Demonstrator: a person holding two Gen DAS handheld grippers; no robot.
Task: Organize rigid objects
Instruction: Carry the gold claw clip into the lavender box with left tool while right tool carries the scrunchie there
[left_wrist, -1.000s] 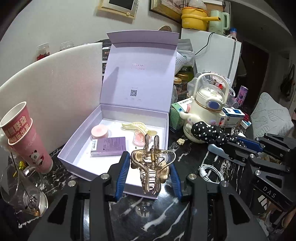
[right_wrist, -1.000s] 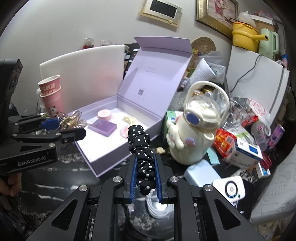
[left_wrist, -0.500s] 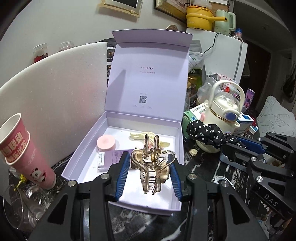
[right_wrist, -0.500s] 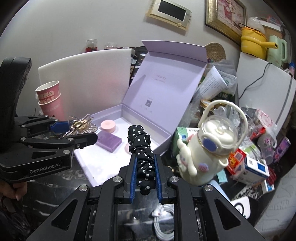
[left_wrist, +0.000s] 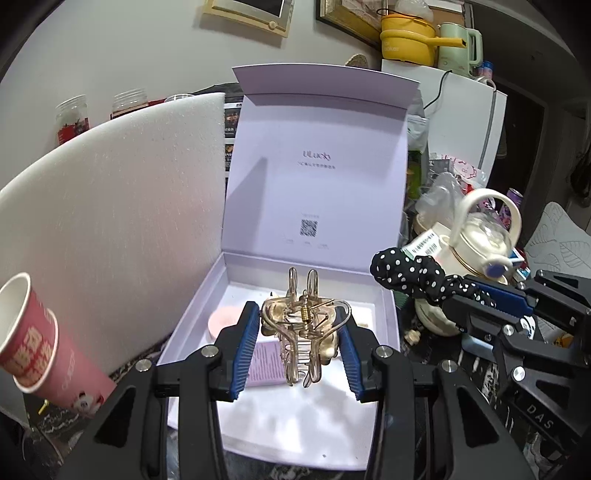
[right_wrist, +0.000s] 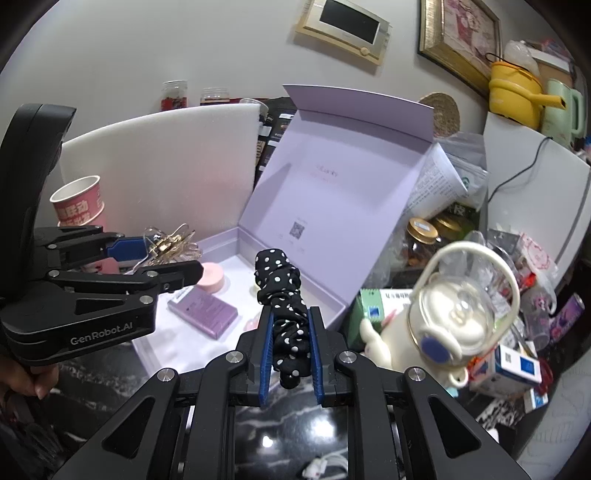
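Note:
My left gripper (left_wrist: 297, 343) is shut on a clear gold hair claw clip (left_wrist: 303, 325) and holds it above the open lilac box (left_wrist: 388, 332). The clip also shows in the right wrist view (right_wrist: 170, 242), over the box's left side. My right gripper (right_wrist: 290, 345) is shut on a black polka-dot scrunchie (right_wrist: 282, 295), just in front of the box's near right wall (right_wrist: 317, 288). In the left wrist view the scrunchie (left_wrist: 410, 273) hangs at the box's right edge. Inside the box lie a pink round case (right_wrist: 210, 275) and a purple booklet (right_wrist: 203, 312).
Stacked red paper cups (left_wrist: 33, 343) stand left of the box, a white foam board (left_wrist: 110, 206) behind them. A cream kettle-shaped bottle (right_wrist: 454, 321), jars, small cartons and bags crowd the right. A white cable (right_wrist: 321, 469) lies on the black marble table.
Both grippers have moved forward and up towards the box; the clip now hangs over its inside and the scrunchie has come to its right wall. Both grips are unchanged.

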